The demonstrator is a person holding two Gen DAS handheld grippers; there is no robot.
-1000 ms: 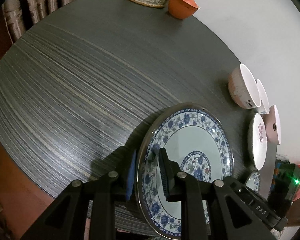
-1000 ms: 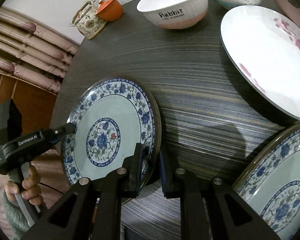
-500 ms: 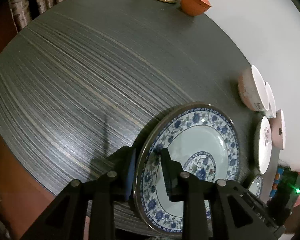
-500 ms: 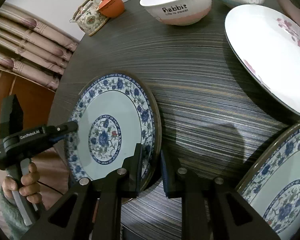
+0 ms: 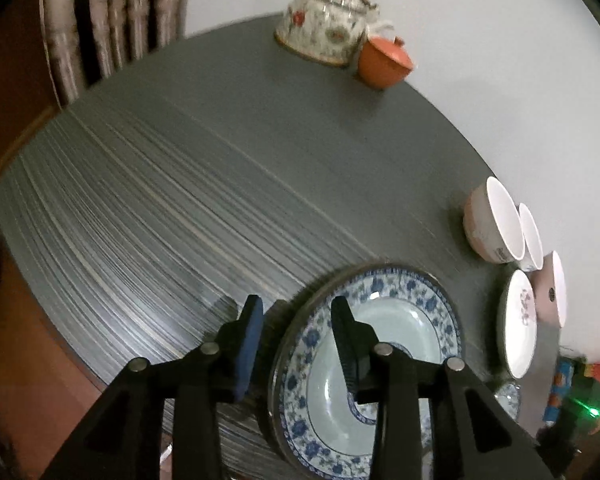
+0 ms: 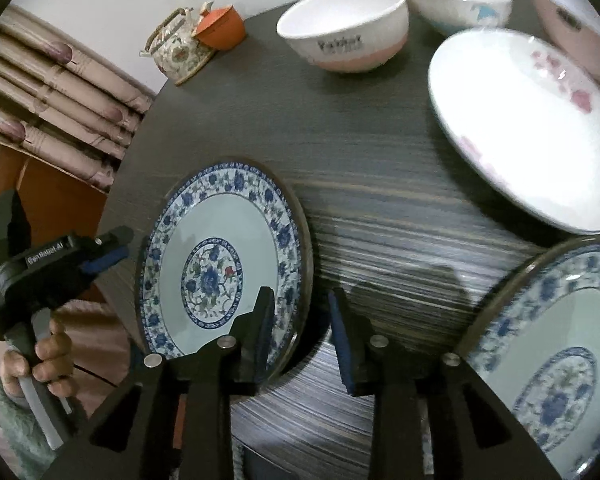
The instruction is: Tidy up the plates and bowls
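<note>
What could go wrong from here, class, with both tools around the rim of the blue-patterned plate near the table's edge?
1. The left tool and right tool have just been opening, but the blue-patterned plate has its rim between each one's fingers. Pulling away sideways could snag it and drag it off the table.
2. The white plate and second blue plate lie near the right tool; a wide swing might knock them.
</note>
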